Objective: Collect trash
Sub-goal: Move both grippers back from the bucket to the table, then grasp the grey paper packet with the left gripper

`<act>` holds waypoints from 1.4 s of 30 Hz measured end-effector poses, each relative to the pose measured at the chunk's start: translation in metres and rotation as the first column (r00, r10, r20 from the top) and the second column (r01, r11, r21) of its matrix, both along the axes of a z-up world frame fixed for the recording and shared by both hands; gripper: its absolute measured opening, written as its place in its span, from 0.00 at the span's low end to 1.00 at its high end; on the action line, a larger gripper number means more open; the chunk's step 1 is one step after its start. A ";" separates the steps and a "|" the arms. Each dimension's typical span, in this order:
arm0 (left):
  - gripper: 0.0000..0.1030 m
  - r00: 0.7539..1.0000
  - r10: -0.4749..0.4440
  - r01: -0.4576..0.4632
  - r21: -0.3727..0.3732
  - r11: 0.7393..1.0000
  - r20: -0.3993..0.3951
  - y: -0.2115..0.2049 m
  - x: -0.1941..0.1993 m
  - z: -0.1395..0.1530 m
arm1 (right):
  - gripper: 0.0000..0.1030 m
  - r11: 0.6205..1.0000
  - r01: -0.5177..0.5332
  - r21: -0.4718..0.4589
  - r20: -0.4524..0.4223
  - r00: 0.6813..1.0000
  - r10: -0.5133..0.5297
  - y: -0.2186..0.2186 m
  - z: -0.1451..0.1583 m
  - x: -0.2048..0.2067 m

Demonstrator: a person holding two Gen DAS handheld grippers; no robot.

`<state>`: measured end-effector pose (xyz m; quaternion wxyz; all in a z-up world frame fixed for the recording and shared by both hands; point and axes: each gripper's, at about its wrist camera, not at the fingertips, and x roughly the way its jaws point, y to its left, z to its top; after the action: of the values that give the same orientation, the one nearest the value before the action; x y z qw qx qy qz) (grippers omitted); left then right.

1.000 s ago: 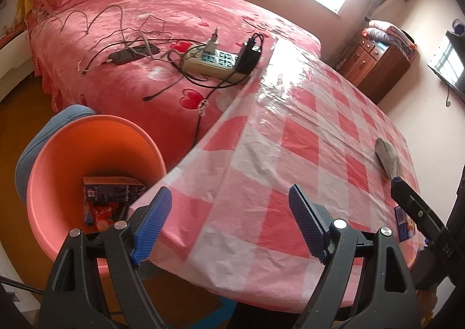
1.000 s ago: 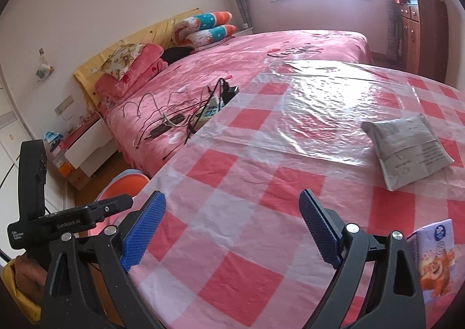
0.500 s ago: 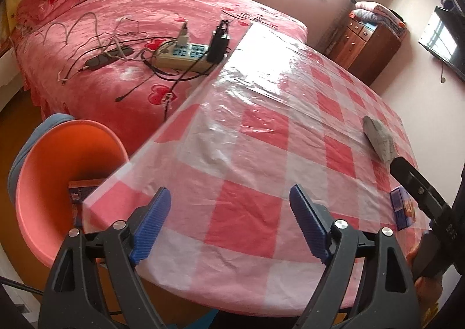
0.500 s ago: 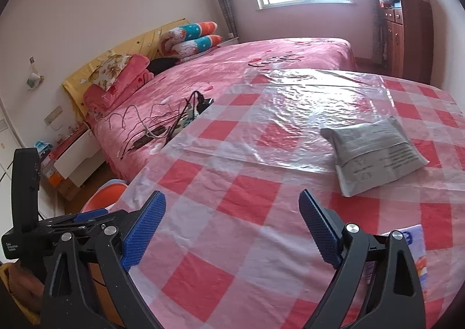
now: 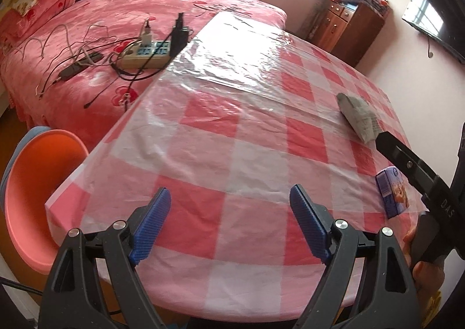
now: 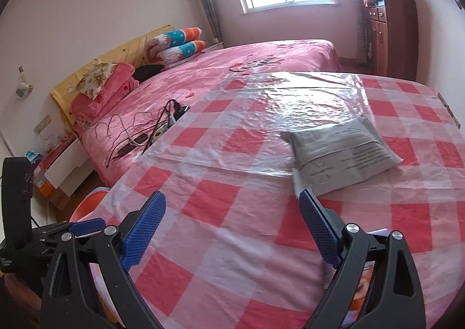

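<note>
A grey plastic mailer bag [image 6: 343, 154] lies on the red-and-white checked table [image 6: 232, 242]; it also shows in the left wrist view [image 5: 359, 117]. A small purple carton [image 5: 392, 195] lies near the table's front right edge, mostly hidden under my right gripper in the right wrist view [image 6: 363, 285]. An orange bin [image 5: 32, 192] stands on the floor left of the table. My left gripper [image 5: 229, 224] is open and empty above the table's front edge. My right gripper [image 6: 232, 227] is open and empty, just short of the grey bag.
A pink bed [image 5: 116, 24] lies behind the table with a power strip [image 5: 145, 56] and tangled cables on it. A wooden cabinet [image 6: 392, 32] stands at the back right. A clear plastic sheet [image 6: 290, 102] covers the table's far part.
Both grippers have moved forward and to the right over the table. The orange bin has slid to the left edge of the left wrist view. The grey bag is closer to the right gripper.
</note>
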<state>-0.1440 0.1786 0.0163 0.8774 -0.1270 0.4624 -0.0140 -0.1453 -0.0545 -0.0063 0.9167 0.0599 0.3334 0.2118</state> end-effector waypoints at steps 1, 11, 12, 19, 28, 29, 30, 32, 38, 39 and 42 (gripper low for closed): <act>0.82 1.000 -0.006 0.006 0.002 1.000 0.000 -0.004 0.001 0.001 | 0.89 1.000 0.006 -0.002 0.001 1.000 -0.006 -0.003 0.000 0.001; 0.82 0.997 -0.081 0.081 0.022 0.996 0.013 -0.045 0.013 0.009 | 0.89 0.997 0.073 -0.005 0.012 0.997 -0.073 -0.036 0.002 0.005; 0.82 0.996 -0.089 0.089 0.025 0.996 0.014 -0.049 0.014 0.010 | 0.89 0.997 0.080 -0.005 0.014 0.997 -0.080 -0.040 0.003 0.005; 0.82 0.990 -0.141 0.140 0.039 0.989 0.023 -0.079 0.021 0.016 | 0.89 0.992 0.125 0.010 0.001 0.992 -0.125 -0.066 0.002 0.008; 0.82 0.966 -0.255 0.248 0.112 0.962 0.047 -0.123 0.035 0.025 | 0.89 0.961 0.264 0.083 -0.055 0.964 -0.260 -0.134 -0.001 0.023; 0.82 0.958 -0.281 0.271 0.139 0.952 0.054 -0.130 0.038 0.027 | 0.89 0.954 0.284 0.091 -0.063 0.958 -0.279 -0.143 -0.002 0.024; 0.82 0.951 -0.304 0.292 0.157 0.944 0.057 -0.135 0.041 0.029 | 0.89 0.950 0.297 0.097 -0.070 0.954 -0.291 -0.150 -0.003 0.024; 0.82 0.931 -0.362 0.347 0.185 0.920 0.056 -0.147 0.050 0.032 | 0.89 0.940 0.323 0.111 -0.088 0.945 -0.314 -0.163 -0.006 0.026; 0.82 0.873 -0.487 0.459 0.292 0.839 0.029 -0.185 0.082 0.035 | 0.89 0.920 0.359 0.158 -0.121 0.932 -0.342 -0.191 -0.009 0.025; 0.82 0.863 -0.505 0.476 0.303 0.826 0.020 -0.190 0.088 0.033 | 0.89 0.919 0.358 0.166 -0.122 0.932 -0.341 -0.194 -0.008 0.025; 0.82 0.835 -0.550 0.515 0.355 0.780 -0.003 -0.206 0.104 0.029 | 0.89 0.919 0.348 0.185 -0.121 0.936 -0.330 -0.199 -0.008 0.024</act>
<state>-0.0404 -0.0272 0.0453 0.8679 0.1637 0.4299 -0.1877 -0.1217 -0.2535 -0.0146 0.9131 0.2192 0.3345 0.0799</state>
